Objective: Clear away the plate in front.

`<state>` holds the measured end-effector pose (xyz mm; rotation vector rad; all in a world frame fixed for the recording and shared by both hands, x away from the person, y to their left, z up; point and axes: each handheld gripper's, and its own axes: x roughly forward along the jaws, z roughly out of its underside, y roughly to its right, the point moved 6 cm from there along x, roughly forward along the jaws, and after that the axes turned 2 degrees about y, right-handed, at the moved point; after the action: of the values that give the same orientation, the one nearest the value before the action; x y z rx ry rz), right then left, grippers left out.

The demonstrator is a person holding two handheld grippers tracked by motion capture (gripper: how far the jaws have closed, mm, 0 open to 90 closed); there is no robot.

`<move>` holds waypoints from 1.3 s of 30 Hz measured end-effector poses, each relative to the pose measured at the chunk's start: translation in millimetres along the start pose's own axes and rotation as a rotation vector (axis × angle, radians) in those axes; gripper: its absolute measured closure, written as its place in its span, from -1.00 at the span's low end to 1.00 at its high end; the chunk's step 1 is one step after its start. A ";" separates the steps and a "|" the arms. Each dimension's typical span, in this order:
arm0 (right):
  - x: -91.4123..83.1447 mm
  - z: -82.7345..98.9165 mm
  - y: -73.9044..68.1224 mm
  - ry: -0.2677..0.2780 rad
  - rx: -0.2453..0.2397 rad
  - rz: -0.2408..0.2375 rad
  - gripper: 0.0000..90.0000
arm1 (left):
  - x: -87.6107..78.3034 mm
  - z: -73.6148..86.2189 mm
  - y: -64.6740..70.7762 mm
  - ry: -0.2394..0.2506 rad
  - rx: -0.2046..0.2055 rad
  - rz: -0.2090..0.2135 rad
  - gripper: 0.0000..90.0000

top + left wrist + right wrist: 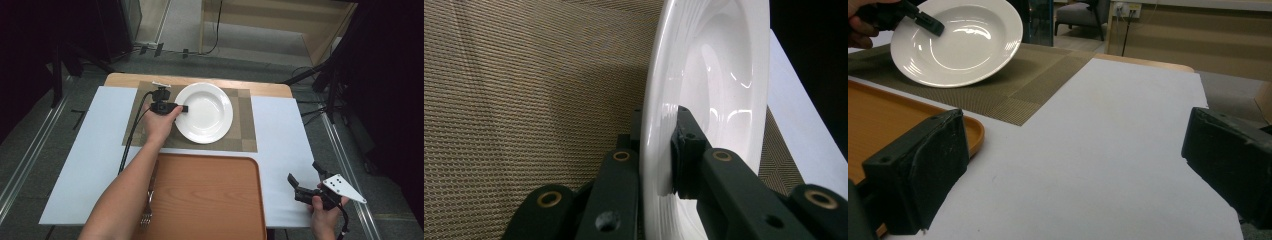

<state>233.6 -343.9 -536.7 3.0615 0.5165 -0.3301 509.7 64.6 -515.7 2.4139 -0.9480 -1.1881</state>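
A white deep plate (207, 117) lies on a woven brown placemat (245, 131) at the back of the table. My left gripper (182, 108) reaches in from the plate's left side and is shut on its rim. In the left gripper view (659, 125) one pad lies inside the plate (724, 75) and one under the rim. The right gripper view shows the plate (963, 45) tilted, its gripped side raised off the mat. My right gripper (305, 173) stands open near the table's front right edge, with nothing between its jaws (1073, 165).
A large orange tray (210, 200) sits at the table's front middle. A fork (146, 212) lies by the tray's left edge under my left forearm. A white sheet (95, 165) covers the table. Dark stands and cables surround it on the floor.
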 end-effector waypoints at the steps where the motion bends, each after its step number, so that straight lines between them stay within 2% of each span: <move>1: -0.1 0.0 0.0 -0.001 0.002 0.001 -1.00 | 0.2 -0.2 -0.2 0.000 -0.007 0.002 0.80; 5: -0.3 0.0 0.1 0.000 0.002 0.000 -1.00 | -0.4 0.2 -0.8 0.002 0.011 0.020 0.80; 6: -0.3 0.0 0.1 0.000 0.002 0.001 -1.00 | -0.7 0.4 -1.0 0.000 0.000 0.019 0.80; 17: -0.4 -0.2 -0.1 0.003 0.001 -0.002 -1.00 | -7.2 -1.8 -2.5 0.010 -0.009 0.004 0.80; 22: -0.3 -0.3 -0.1 0.003 0.001 -0.001 -1.00 | -13.2 -4.2 -1.5 0.024 -0.018 0.020 0.79; 28: -0.3 -0.3 0.3 0.004 0.002 -0.001 -1.00 | -21.2 -5.9 3.8 0.023 -0.028 0.041 0.79; 33: 0.0 -0.3 -0.3 0.002 -0.004 -0.004 -1.00 | -27.7 -5.8 8.3 0.019 -0.007 0.044 0.78; 39: -0.1 -0.3 -0.3 0.002 -0.004 -0.004 -1.00 | -35.8 -5.8 13.3 0.030 -0.004 0.062 0.78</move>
<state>233.5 -343.6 -536.3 3.0574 0.5234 -0.3253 492.6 78.5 -483.9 2.3750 -1.0029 -1.1283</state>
